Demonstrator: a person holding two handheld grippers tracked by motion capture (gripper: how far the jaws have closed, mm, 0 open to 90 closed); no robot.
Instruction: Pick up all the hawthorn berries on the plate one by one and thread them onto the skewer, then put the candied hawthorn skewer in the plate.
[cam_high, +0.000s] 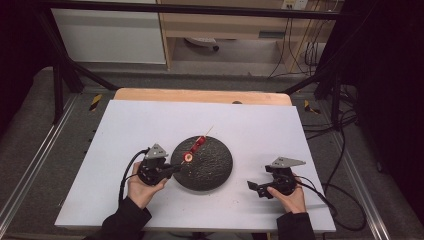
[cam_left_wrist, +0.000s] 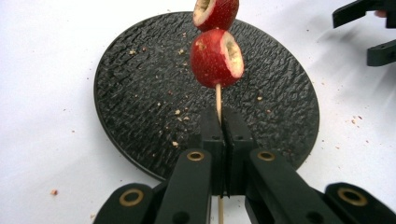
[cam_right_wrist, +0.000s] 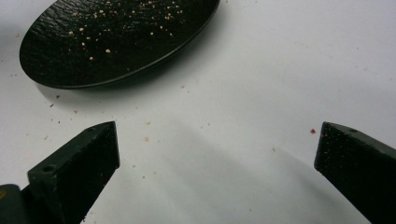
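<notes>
A thin wooden skewer carries two red fruit pieces, cut open to pale insides. My left gripper is shut on the skewer's lower end and holds it over a round black textured plate. From above, the skewer slants up and away across the plate, with the left gripper at the plate's left rim. My right gripper stands open to the right of the plate, low over the white board, with nothing between its fingers. The plate's near rim lies ahead of it.
The white board lies on a wooden table and is strewn with small crumbs around the plate. Crumbs also dot the plate. Black cables trail from both grippers. A metal frame and floor cables surround the table.
</notes>
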